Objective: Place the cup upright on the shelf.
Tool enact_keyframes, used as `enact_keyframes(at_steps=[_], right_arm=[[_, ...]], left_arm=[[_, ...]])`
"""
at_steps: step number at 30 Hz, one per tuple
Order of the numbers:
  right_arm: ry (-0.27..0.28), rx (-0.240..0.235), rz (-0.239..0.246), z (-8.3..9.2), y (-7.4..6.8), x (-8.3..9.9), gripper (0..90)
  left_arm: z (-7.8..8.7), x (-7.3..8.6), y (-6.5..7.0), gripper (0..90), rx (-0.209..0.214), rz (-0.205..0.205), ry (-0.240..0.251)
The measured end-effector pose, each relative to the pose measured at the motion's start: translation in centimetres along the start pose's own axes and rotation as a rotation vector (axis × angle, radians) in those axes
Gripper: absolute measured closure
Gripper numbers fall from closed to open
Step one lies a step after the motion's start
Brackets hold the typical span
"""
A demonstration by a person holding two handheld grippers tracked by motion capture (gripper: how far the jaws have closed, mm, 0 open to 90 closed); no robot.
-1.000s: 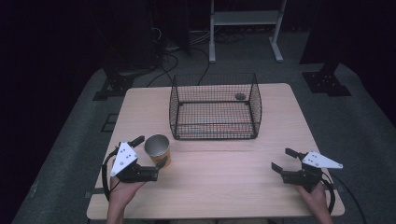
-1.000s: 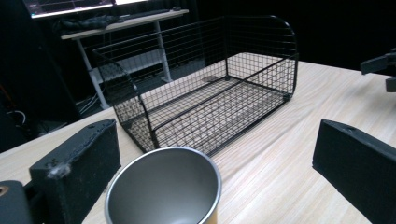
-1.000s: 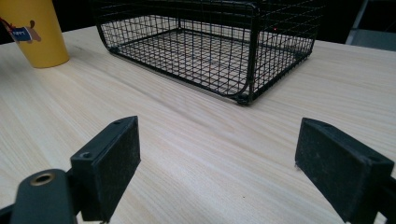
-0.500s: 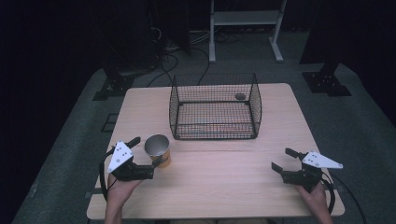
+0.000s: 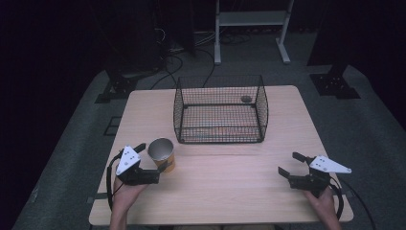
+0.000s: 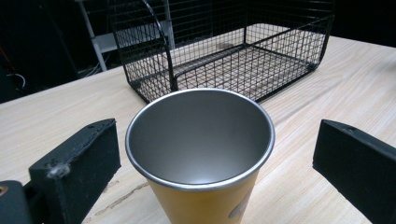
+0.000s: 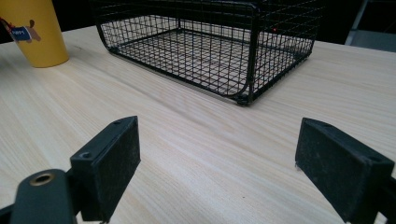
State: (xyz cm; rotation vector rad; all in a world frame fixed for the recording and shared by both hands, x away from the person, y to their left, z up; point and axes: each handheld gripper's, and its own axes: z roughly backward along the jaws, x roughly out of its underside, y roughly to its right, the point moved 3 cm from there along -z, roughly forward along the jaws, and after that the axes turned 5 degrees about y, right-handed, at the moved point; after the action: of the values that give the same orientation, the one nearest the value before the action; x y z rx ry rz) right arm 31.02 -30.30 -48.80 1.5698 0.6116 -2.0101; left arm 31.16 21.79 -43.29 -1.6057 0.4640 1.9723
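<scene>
Yellow on the outside and bare metal inside, the cup (image 5: pixel 161 153) stands upright on the wooden table (image 5: pixel 225 191), in the lower left of the high view, near the front left corner of the wire basket (image 5: pixel 220 109). We hold our left gripper (image 5: pixel 153 159) at the cup with its jaws spread wide, one on each side of it; in the left gripper view the cup (image 6: pixel 201 154) sits in the middle of the frame between the two black jaws, and we see a gap of bare wood on either side, so the jaws are not pressing on it. Whether either jaw brushes the cup lower down we cannot tell. Behind the cup in that view the basket (image 6: pixel 233 56) fills the upper half of the frame. Our right gripper (image 5: pixel 293 164) rests low over the table in the lower right of the high view, well apart from the cup, its jaws also spread with nothing between them. In the right gripper view its two jaws stand at the lower left and lower right with plain table (image 7: pixel 210 154) between, the basket (image 7: pixel 210 46) across the top, and the cup (image 7: pixel 39 30) in the upper left corner, showing a small printed label.
</scene>
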Motion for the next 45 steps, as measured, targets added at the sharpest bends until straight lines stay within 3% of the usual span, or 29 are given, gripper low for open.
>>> enact_keyframes(at_steps=[13,29,45], right_arm=[[-0.001,-0.001,0.002,0.0,0.0,0.0,13.0],[0.000,0.000,0.004,0.0,0.0,0.0,13.0],[0.000,-0.003,0.004,0.0,-0.1,0.0,13.0]], left_arm=[[-0.7,1.0,-0.5,0.2,-0.026,-0.002,-0.041],[-2.0,2.3,-1.1,0.2,-0.011,0.025,-0.082],[-3.3,2.8,-1.1,0.3,0.006,0.054,-0.094]])
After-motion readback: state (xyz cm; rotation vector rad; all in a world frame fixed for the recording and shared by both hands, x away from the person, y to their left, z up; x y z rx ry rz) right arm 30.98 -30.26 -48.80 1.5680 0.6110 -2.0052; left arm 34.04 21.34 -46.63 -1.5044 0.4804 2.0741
